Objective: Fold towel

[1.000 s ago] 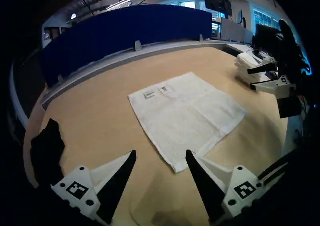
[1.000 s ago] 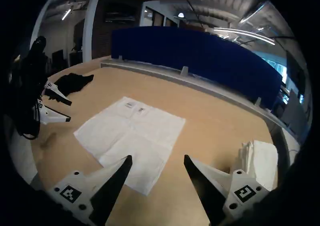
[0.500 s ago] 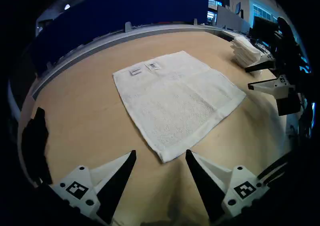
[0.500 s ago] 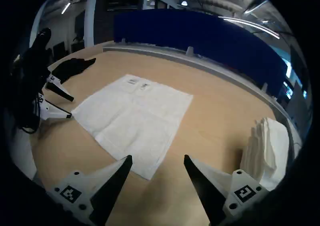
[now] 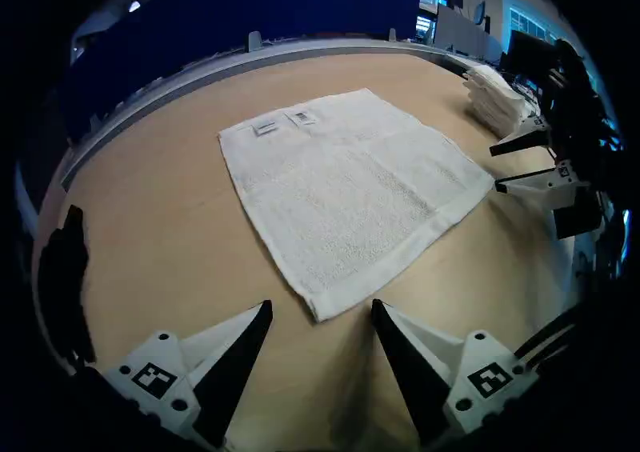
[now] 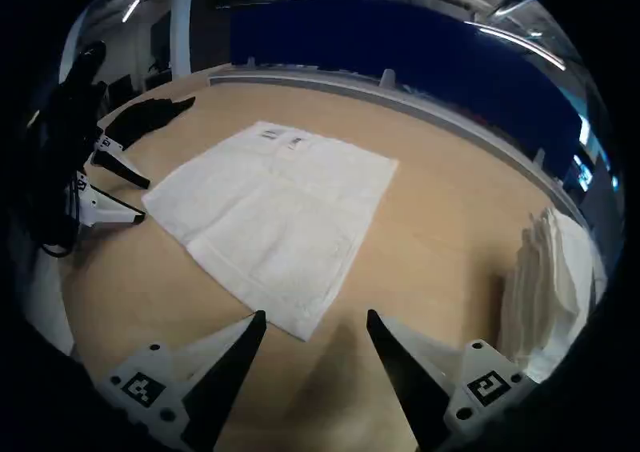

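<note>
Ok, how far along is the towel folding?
Barely begun. Done: the towel lies spread flat on the table. In hand: the left tongs and right tongs are open, each poised at a near corner. Left: gripping the corners and every fold.

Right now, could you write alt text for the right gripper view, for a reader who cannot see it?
A white square terry towel lies flat on a light wooden table, its near corner by the open right tongs. The open left tongs point at its left corner; a stack of folded white towels stands at right.
</note>
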Demonstrator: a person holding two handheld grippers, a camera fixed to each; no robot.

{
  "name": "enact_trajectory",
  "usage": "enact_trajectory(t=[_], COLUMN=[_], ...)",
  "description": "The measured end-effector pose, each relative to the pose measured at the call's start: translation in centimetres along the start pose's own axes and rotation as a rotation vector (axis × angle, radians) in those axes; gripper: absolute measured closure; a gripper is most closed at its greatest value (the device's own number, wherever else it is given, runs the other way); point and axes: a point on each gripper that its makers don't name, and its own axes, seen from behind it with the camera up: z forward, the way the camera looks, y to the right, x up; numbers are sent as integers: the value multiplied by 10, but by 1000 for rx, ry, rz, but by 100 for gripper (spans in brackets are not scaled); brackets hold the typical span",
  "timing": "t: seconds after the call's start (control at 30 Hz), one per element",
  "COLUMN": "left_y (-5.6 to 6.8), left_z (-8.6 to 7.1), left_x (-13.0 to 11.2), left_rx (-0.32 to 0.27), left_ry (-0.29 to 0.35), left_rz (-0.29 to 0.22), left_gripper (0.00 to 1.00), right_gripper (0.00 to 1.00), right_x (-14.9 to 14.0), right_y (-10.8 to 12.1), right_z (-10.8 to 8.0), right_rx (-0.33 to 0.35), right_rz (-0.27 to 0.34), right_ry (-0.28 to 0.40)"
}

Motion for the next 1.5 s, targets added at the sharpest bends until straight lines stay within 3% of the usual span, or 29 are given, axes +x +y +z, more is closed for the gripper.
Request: enact_trajectory(t=[0.4,0.83,1.13,1.4,1.5], left_y=[1,5,6,6,5], left_z=[0,1,1,1,1], left_x=[1,2,1,0,0], left_rx=[12,23,20,20,25], left_ry=[-8,-34,-44,-53,-57], left_rz=[-9,-23,-27,-26,-29], left_gripper=[10,32,44,49,67], right_gripper=[15,31,55,78,82], right_x=[-12,-17,-18,-18,-17], right_y=[-3,-6,-7,-12,-12], right_z=[5,4,2,2,3], right_rx=[34,53,62,72,69], right_rz=[8,27,28,19,23], right_ry=[-28,-44,-56,-60,-60])
